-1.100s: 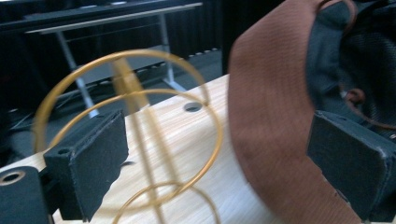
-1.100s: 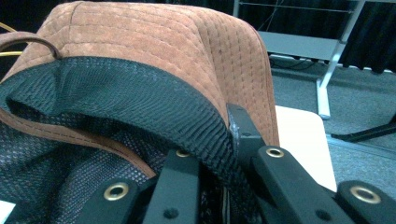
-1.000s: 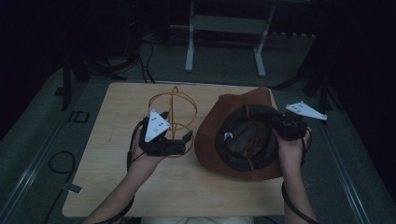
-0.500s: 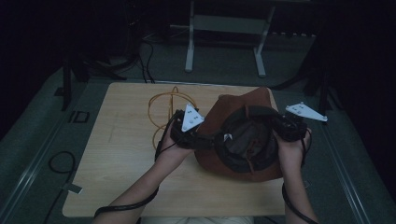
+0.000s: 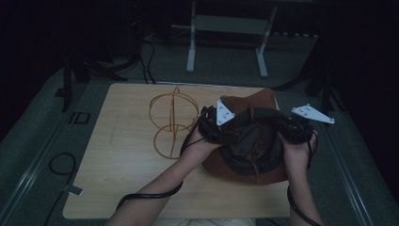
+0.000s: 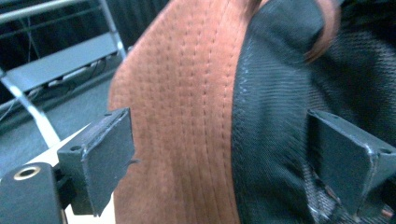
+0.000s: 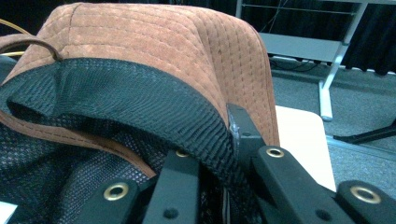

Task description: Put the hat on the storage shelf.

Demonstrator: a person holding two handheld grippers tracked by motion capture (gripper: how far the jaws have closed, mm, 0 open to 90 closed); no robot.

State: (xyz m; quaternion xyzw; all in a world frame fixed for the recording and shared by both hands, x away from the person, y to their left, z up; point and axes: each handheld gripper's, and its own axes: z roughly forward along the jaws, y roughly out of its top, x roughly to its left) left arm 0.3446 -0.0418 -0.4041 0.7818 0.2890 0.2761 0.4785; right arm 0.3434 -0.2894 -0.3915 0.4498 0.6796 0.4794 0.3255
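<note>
A brown stitched suede hat (image 5: 244,141) with black mesh lining lies upturned beside a gold wire stand (image 5: 173,123). Its brim is clamped by the right gripper (image 7: 219,154). The left gripper (image 6: 224,158), jaws just narrowing yet apart, straddles the opposite brim; closing there seems next.

Hand-held gripper (image 7: 219,154) clamped on brown hat (image 7: 154,51) mesh-lined brim.
</note>
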